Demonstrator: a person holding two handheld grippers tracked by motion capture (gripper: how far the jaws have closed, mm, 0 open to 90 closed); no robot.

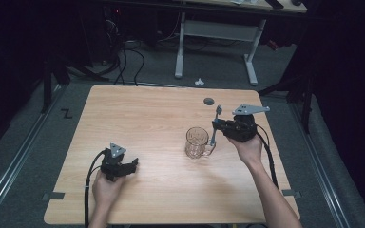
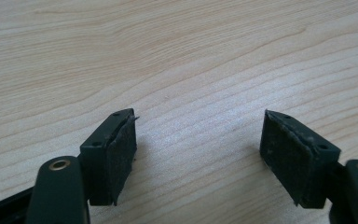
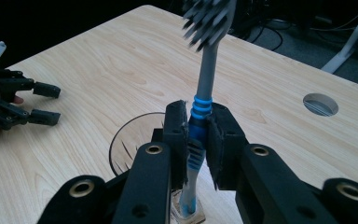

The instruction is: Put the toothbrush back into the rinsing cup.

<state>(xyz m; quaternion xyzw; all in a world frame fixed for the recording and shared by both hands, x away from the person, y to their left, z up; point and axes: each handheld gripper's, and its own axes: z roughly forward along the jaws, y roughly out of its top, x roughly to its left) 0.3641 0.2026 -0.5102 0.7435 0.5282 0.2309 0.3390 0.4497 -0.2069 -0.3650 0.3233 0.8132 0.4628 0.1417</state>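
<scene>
One toothbrush [image 3: 200, 126], upright right of frame centre, is clamped in the right claw [image 1: 217, 127] just beside the one glass mug [image 1: 197, 142], while the left claw [image 1: 132, 166] gapes empty at lower left over broad bare tabletop [image 1: 157, 118].

The toothbrush [image 3: 200, 121] has a grey neck and head with bright blue bands (ribbed blue on the handle). The glass mug [image 1: 197, 142] is clear. Both grippers are black, the left gripper [image 1: 134, 166] topped by a grey plate. The table [image 1: 138, 123] shows pale wood grain.
</scene>
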